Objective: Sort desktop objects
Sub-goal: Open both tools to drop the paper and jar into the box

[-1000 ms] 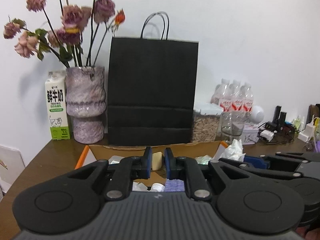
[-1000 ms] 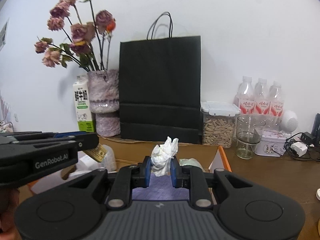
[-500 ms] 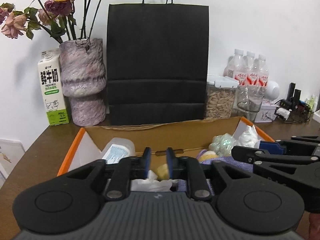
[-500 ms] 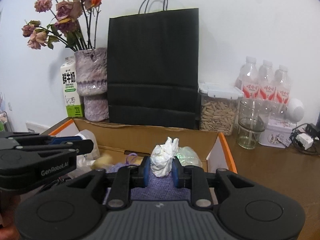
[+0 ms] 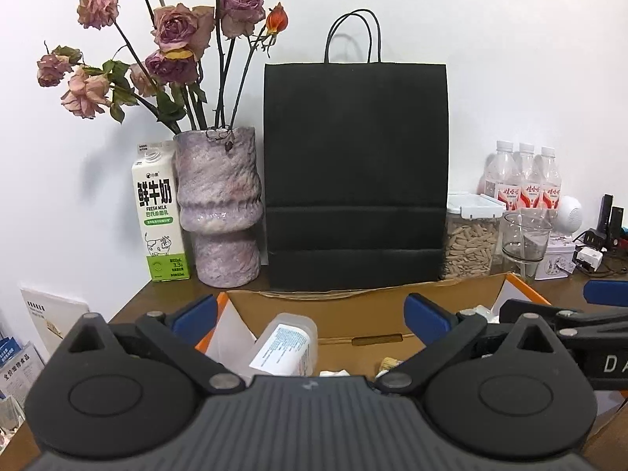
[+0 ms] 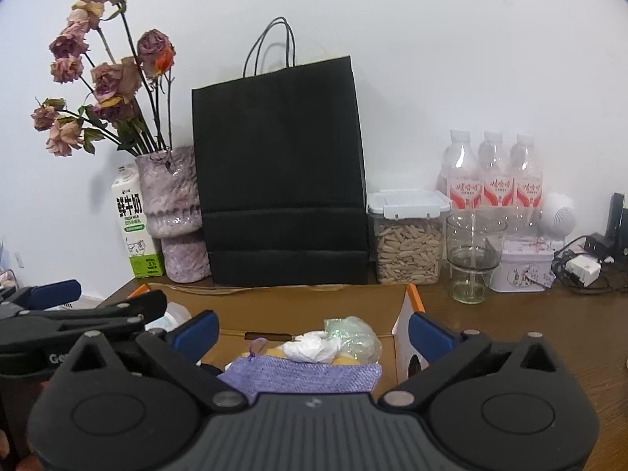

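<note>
Both claws, closed a second ago, are now opening wide with nothing between the fingers. Crumpled tissue [image 6: 312, 347], formerly pinched by the right claw [image 6: 314, 331], lies in the cardboard box [image 6: 314, 308] on a purple pouch [image 6: 302, 376]. Left claw [image 5: 310, 320] hangs above a plastic bottle [image 5: 284, 347] in the same box on the desk [image 6: 530, 314].

Brown table [image 6: 549, 337] carries cardboard box [image 6: 314, 306], bag [image 6: 282, 180], vase [image 6: 172, 216].

box [image 5: 365, 306] contents half hidden by gripper body, bottle [image 5: 284, 347] label unreadable
</note>
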Tool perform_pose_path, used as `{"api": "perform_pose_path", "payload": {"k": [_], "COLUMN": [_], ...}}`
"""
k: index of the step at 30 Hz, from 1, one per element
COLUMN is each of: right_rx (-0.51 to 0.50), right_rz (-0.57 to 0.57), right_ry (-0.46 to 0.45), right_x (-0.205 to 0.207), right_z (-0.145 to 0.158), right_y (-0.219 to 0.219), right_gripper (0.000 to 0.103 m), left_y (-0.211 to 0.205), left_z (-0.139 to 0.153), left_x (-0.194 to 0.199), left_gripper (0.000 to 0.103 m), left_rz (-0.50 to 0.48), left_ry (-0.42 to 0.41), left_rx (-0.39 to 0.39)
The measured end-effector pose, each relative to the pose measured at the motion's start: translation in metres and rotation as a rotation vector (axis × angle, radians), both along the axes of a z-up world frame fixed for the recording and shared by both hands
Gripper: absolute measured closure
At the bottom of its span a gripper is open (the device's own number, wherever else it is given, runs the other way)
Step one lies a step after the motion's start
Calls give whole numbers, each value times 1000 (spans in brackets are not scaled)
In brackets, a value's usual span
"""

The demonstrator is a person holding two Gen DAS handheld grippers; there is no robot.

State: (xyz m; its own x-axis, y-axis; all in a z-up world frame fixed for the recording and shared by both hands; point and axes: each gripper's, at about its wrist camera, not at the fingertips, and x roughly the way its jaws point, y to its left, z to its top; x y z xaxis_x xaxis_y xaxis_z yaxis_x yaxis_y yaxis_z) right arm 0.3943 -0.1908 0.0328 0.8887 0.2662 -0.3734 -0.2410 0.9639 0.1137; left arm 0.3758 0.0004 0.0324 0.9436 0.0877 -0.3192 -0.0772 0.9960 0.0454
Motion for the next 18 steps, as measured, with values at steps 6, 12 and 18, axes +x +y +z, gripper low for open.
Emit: {"api": "perform_pose_path", "payload": {"k": [6, 12, 18], "right_rx": [-11, -25, -49], "right_rz": [9, 17, 29], "right_ry": [-6, -18, -34], "right_x": [-4, -12, -29], "right_z": [3, 7, 11], "right_y": [2, 3, 5], "right_gripper": [0, 0, 0], "left_y": [0, 3, 5], "left_z": [1, 1, 1], "left_x": [-3, -14, -30], "left_gripper": [0, 0, 0], "left_rz": [1, 1, -8], "left_ry": [6, 5, 17], "left_rx": [5, 0, -12]}}
